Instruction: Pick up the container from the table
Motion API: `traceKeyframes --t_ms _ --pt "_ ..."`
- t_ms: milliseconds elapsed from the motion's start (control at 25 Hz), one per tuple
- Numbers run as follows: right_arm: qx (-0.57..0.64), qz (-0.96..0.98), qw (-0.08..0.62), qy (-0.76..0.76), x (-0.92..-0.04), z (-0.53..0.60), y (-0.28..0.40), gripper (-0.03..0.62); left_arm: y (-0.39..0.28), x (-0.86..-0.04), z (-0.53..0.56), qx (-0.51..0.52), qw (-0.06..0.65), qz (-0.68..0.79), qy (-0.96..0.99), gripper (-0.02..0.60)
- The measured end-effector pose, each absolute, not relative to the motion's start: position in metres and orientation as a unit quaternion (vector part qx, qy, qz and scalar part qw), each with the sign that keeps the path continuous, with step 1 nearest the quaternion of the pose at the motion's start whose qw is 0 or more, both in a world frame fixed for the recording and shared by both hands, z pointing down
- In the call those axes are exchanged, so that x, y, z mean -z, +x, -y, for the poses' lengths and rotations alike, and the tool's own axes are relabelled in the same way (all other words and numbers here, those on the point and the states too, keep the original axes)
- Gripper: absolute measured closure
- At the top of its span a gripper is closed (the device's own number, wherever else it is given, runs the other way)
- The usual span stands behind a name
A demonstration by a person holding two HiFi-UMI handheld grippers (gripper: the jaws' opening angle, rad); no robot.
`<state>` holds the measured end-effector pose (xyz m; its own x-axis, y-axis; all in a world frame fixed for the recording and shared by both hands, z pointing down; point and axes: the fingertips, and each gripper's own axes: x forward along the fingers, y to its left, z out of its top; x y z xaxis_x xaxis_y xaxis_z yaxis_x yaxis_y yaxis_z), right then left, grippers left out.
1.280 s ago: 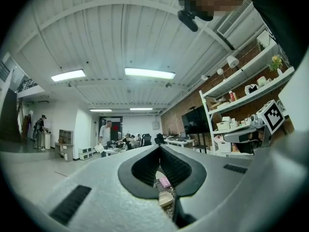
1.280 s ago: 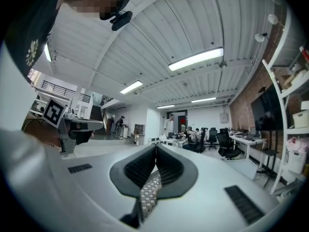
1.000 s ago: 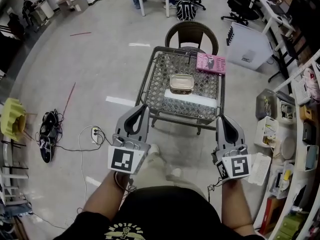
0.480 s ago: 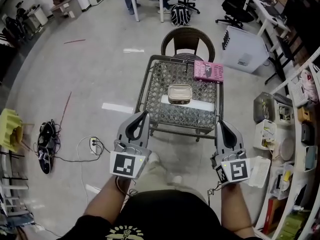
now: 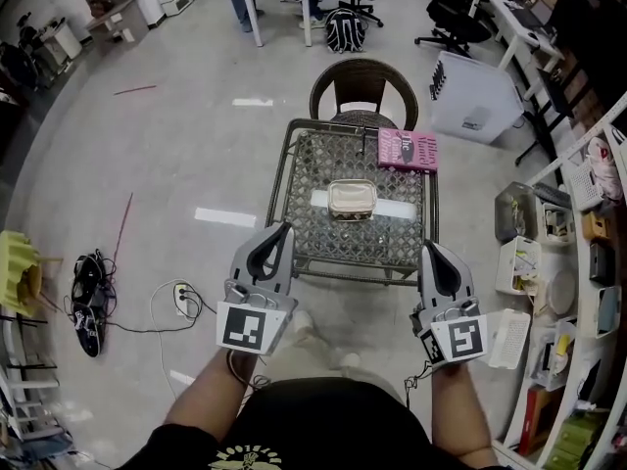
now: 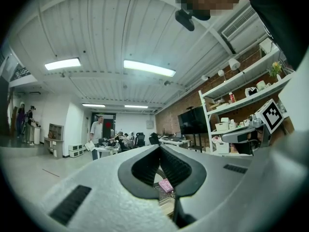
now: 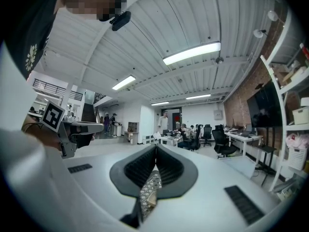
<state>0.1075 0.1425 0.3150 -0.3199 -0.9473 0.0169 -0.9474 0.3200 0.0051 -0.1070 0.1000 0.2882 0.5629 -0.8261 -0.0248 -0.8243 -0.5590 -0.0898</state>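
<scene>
Beige and pale, the container [image 5: 353, 200] sits near the middle of the frame, on a white strip [image 5: 397, 209] that lies across the lattice-patterned worktop [image 5: 304, 194]. It is a low rectangular box with rounded corners and a lighter rim. It is too small here for me to tell whether it has a lid clipped on. A pink book [image 5: 408, 151] lies just above and to the right of it on the same worktop, apart from it, and a chair [image 5: 363, 76] stands at the upper edge beyond.

My left hand-held gripper [image 5: 283, 229] and my right hand-held gripper [image 5: 428, 249] are both low in the frame, on the near side of the worktop and well apart from the container. In each gripper view the jaw tips meet, with nothing between them, so both are closed and empty.

What worries me from here:
- **Closed jaws:** if I reach in without parting them first, the tips will shove the box along instead of straddling it.
- **The strip:** it may slide under a push and carry the box toward the book.
- **The box itself:** it looks wide and smooth-sided, so a shallow or off-centre pinch could let it tilt or slip out.
- **A loose lid:** if there is one, gripping only the rim might lift that alone.
</scene>
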Motion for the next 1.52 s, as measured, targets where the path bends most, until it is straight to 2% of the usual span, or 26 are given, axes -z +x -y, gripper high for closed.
traceKeyframes --t_ms 920,1520 --pt "0.004 0.786 0.019 0.617 -0.307 -0.056 0.088 0.583 -0.124 -0.292 0.007 -0.002 0.030 -0.427 -0.904 0.572" --pt "0.003 0.776 0.010 0.631 -0.294 -0.041 0.057 0.583 -0.153 -0.298 0.029 -0.006 0.016 -0.407 -0.913 0.572"
